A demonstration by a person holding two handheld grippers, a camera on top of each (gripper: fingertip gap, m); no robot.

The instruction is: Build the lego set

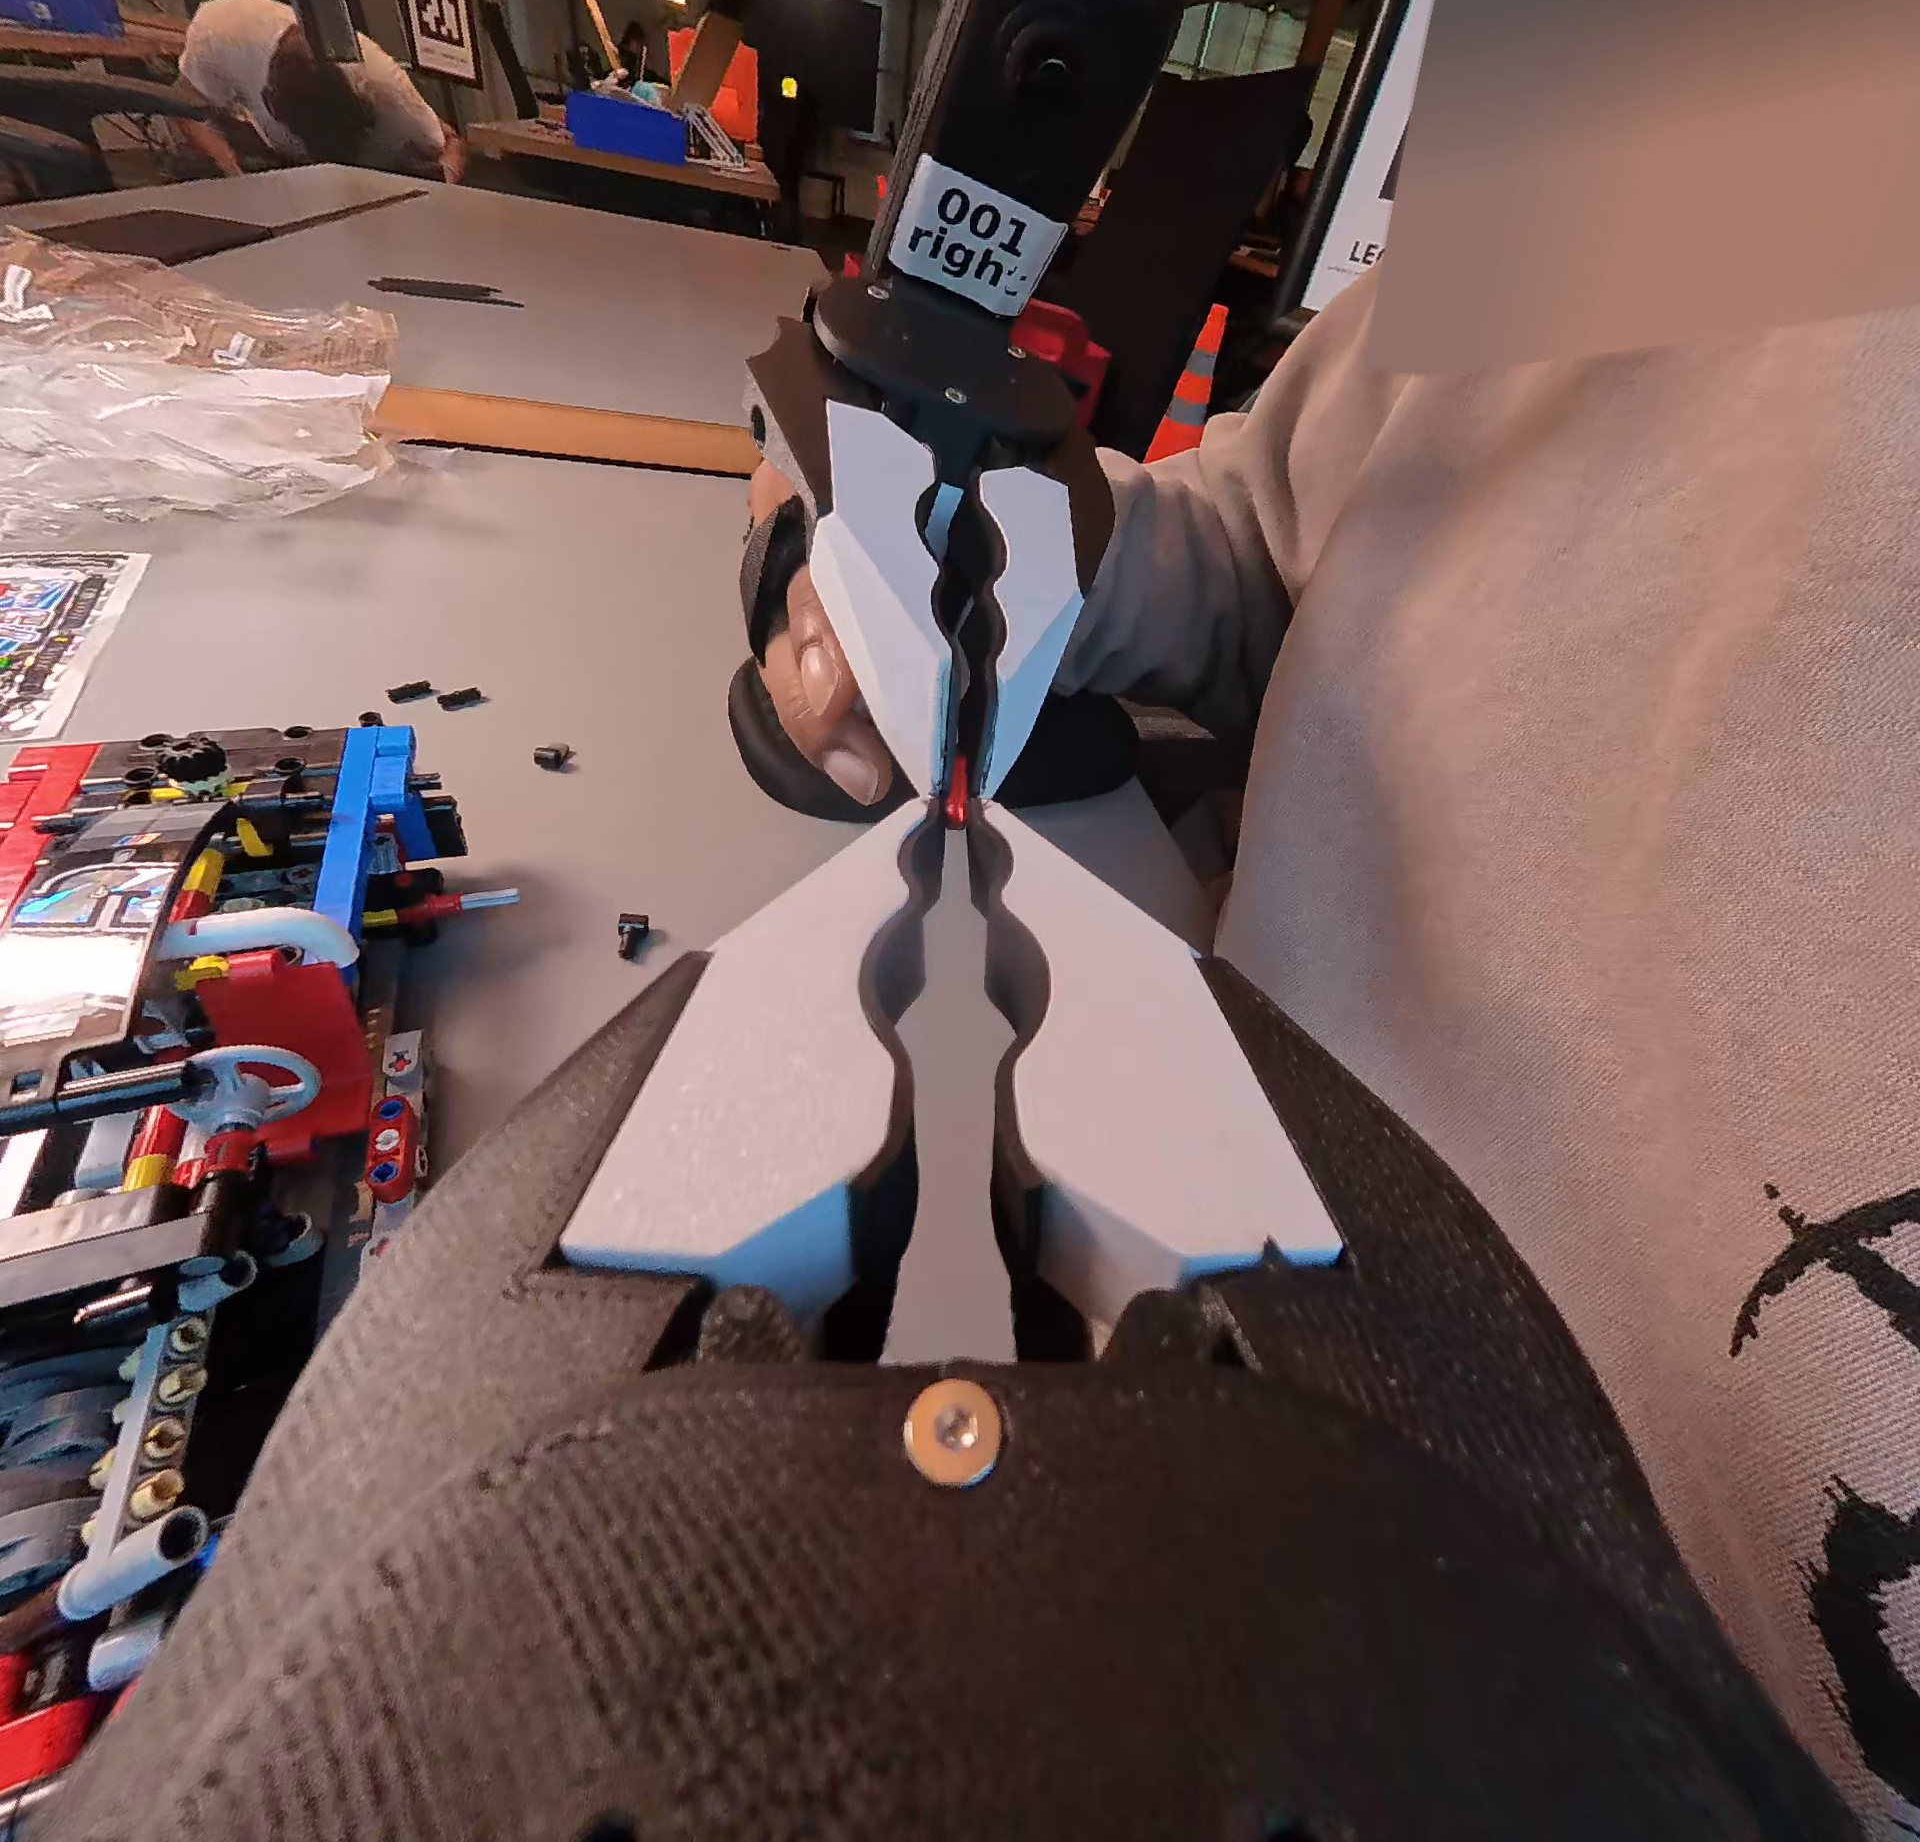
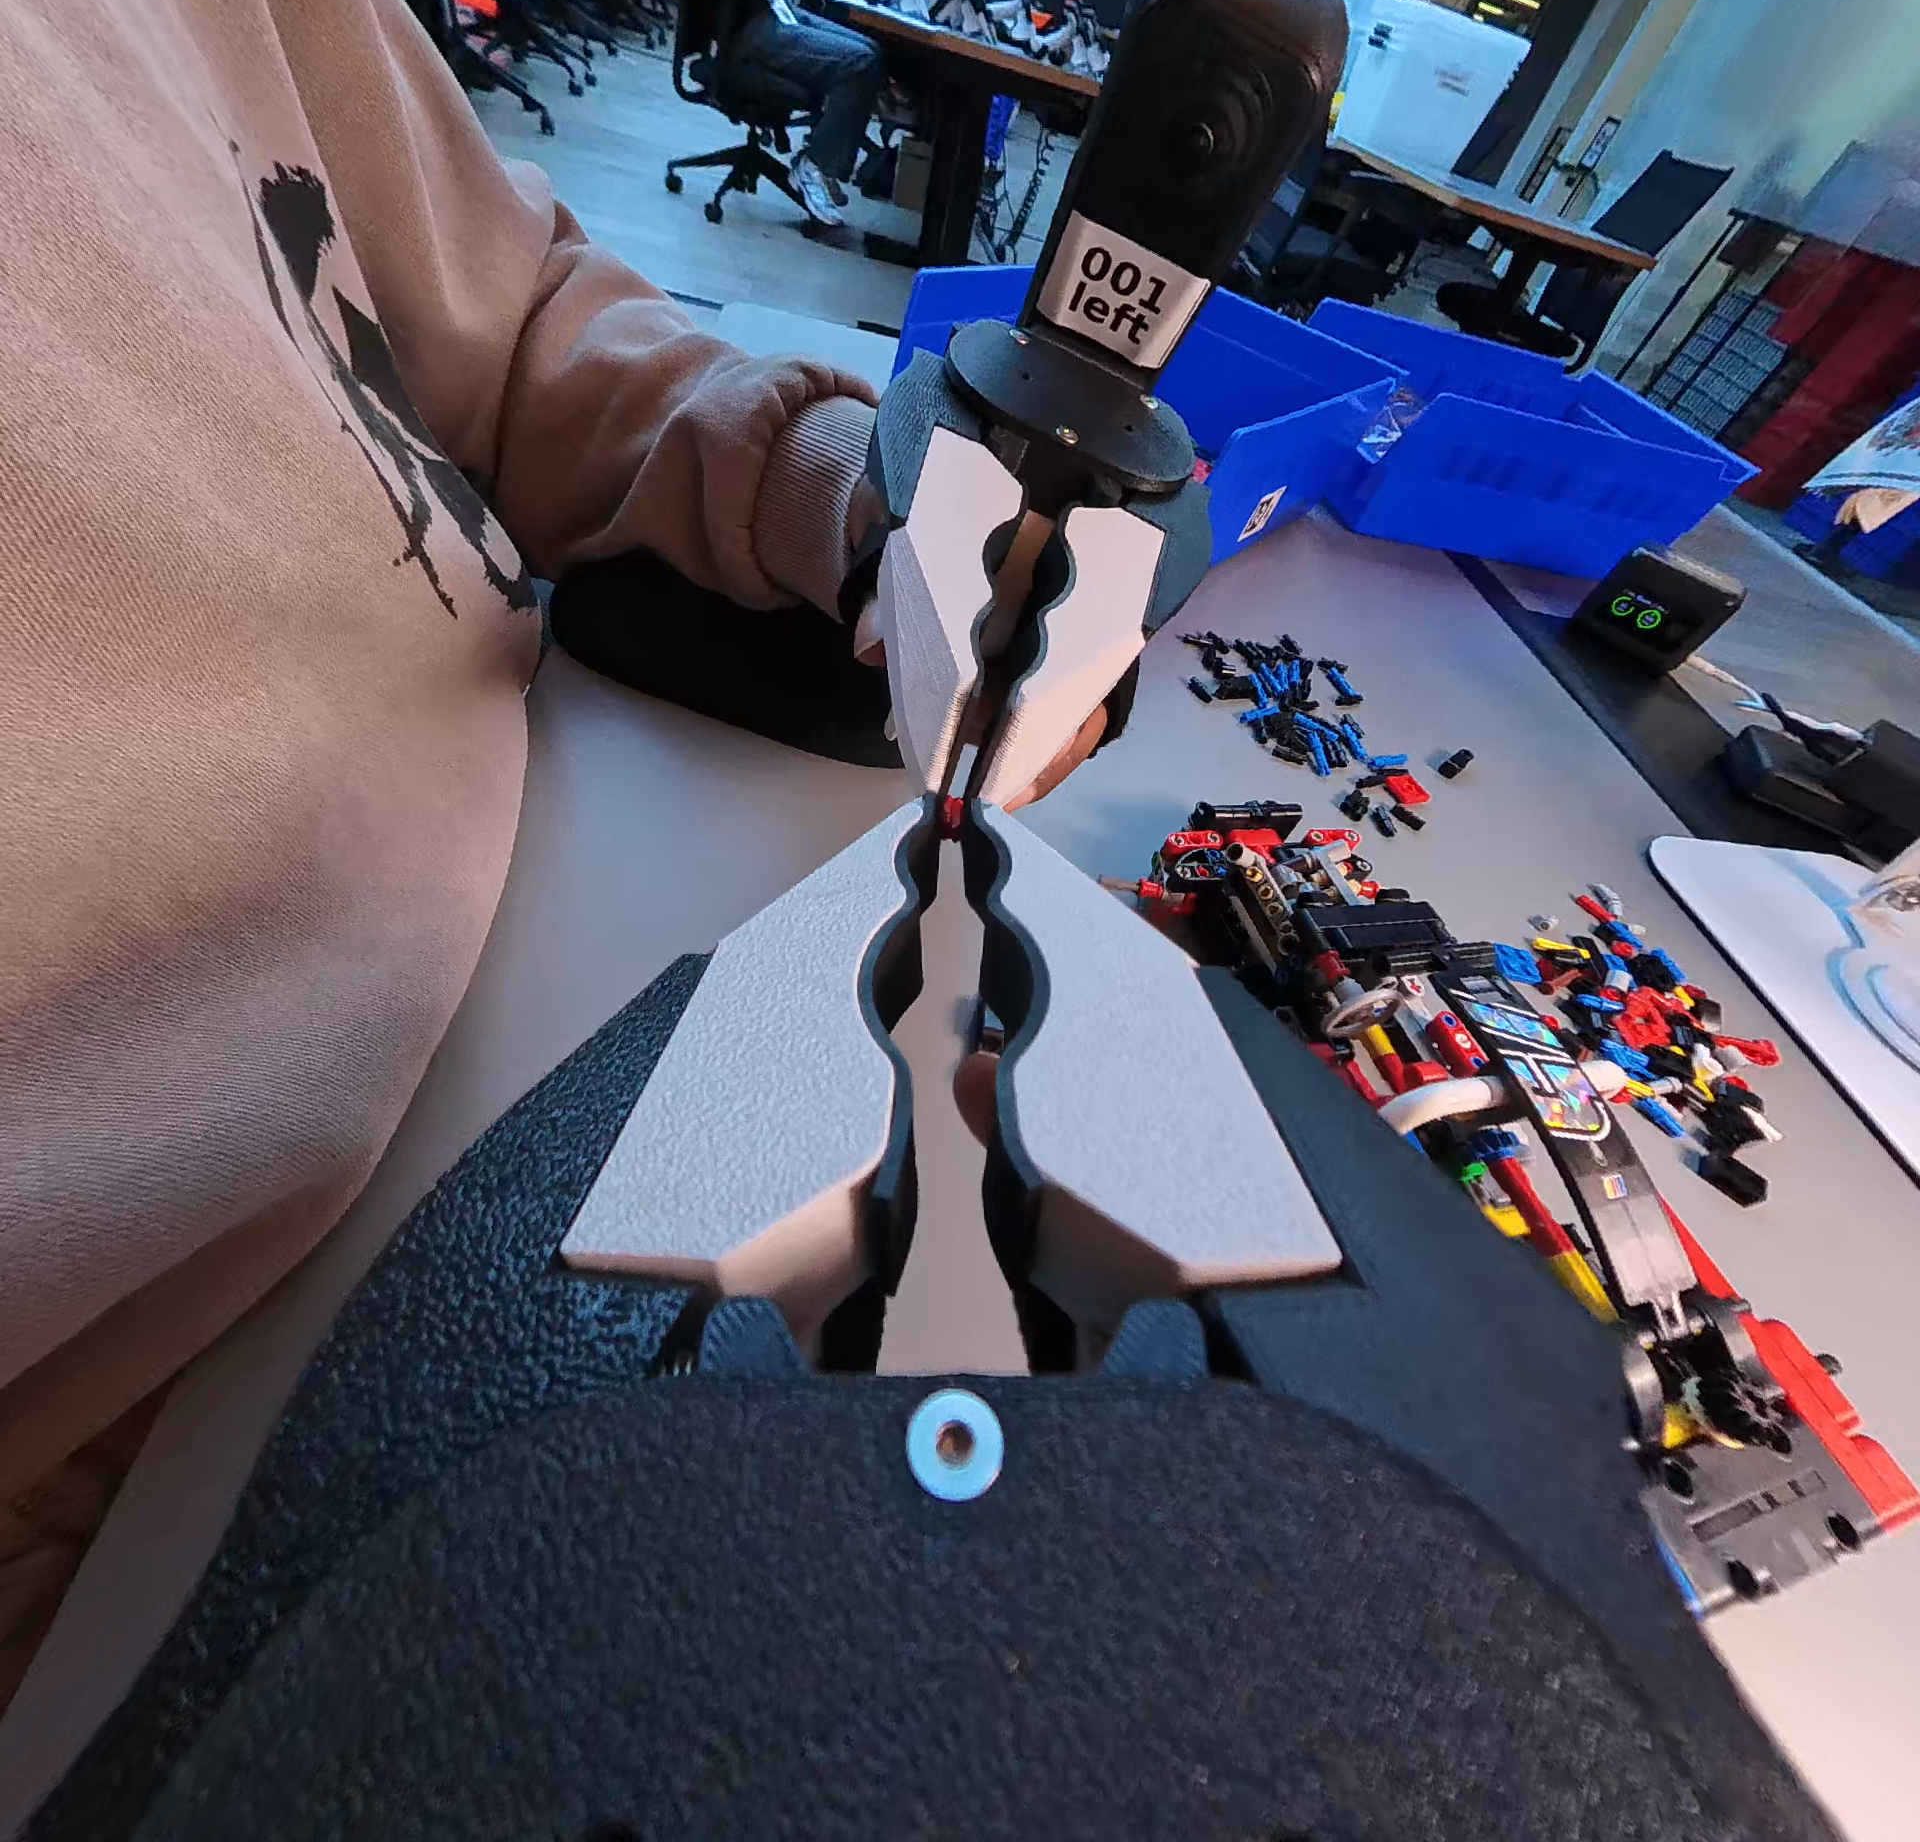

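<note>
- White printed label (image 1: 977, 236) on my right gripper's (image 1: 958, 800) camera stem, right of the lego model (image 1: 208, 961): legible, not transcribed.
- I see a matching label (image 2: 1122, 301) on my left gripper's (image 2: 961, 784) camera, left of the model.
- Square black-and-white marker sign (image 1: 442, 5), far behind the model.

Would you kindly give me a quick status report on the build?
Left gripper and right gripper tip to tip above table, both pinching small red piece. Lego car untouched alongside. Nothing in the way.
</note>
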